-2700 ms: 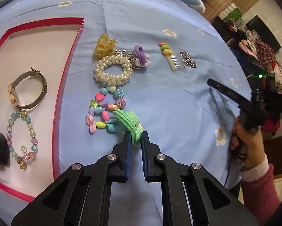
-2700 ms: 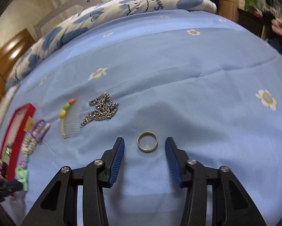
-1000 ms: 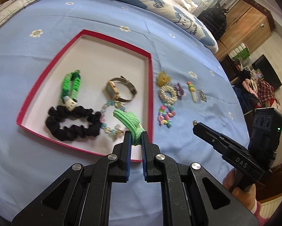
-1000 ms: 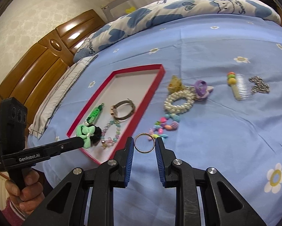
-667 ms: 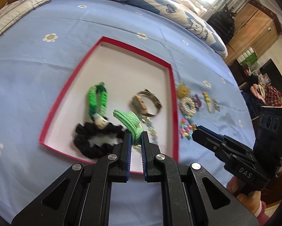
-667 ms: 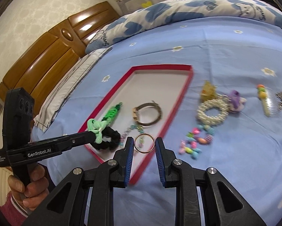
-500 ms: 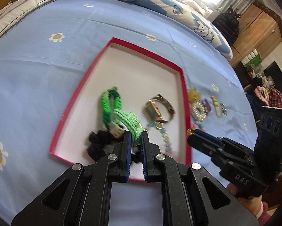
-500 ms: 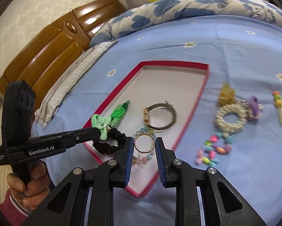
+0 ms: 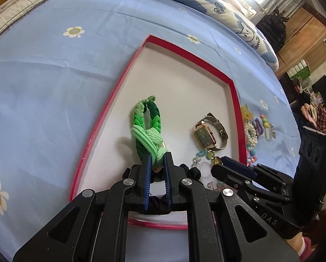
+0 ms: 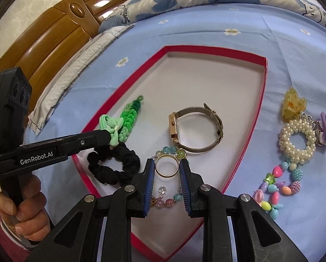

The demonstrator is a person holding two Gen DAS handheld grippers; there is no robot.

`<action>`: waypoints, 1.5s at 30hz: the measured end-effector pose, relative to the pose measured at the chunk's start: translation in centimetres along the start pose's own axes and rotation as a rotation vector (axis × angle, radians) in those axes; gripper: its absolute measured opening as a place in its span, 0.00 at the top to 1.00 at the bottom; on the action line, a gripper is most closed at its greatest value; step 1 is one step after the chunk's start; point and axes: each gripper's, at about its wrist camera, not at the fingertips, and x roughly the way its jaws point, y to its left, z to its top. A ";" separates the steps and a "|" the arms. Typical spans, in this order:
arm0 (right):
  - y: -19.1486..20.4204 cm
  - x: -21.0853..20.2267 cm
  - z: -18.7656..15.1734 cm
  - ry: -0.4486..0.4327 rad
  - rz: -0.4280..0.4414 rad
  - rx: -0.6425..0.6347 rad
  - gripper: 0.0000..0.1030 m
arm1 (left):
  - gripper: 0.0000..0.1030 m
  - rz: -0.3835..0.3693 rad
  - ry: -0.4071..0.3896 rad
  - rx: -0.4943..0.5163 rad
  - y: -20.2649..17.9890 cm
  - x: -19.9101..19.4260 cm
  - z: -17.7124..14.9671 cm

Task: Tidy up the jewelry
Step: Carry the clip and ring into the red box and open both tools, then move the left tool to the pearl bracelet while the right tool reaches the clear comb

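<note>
My left gripper (image 9: 156,159) is shut on a light green hair tie (image 9: 151,140) and holds it over the red-rimmed white tray (image 9: 128,74), just above the green braided band (image 9: 151,114). In the right wrist view the left gripper (image 10: 110,138) holds the tie (image 10: 111,125) at the tray's near left. My right gripper (image 10: 166,168) is shut on a gold ring (image 10: 166,168), held over the tray (image 10: 265,83) above a pastel bead bracelet (image 10: 169,152). In the tray lie a gold watch (image 10: 195,128) and a black scrunchie (image 10: 113,168).
On the blue sheet right of the tray lie a pearl bracelet (image 10: 298,142), a colourful bead bracelet (image 10: 276,187), a yellow hair clip (image 10: 292,107) and a purple clip (image 10: 325,128). A comb clip (image 9: 265,126) lies further right. A wooden headboard (image 10: 53,35) and pillows stand behind.
Both grippers have moved left from the sheet to over the tray, carrying the green hair tie and the gold ring. The right gripper closed on the ring.
</note>
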 end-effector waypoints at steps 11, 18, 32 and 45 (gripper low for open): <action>0.7 0.2 0.2 0.013 -0.018 -0.034 0.76 | 0.77 0.022 0.006 0.037 -0.8 -0.2 -0.6; 0.8 0.2 0.1 0.020 -0.030 -0.047 0.74 | 0.77 0.018 0.008 0.035 -0.7 -0.3 -0.7; 0.4 -2.2 -0.1 -0.025 0.002 -0.008 0.73 | 0.60 0.027 0.007 0.038 -0.9 -1.3 -0.8; -5.2 -9.0 -3.8 -0.132 -0.016 0.163 0.63 | 0.54 -0.005 -0.005 0.039 -3.5 -2.8 -2.0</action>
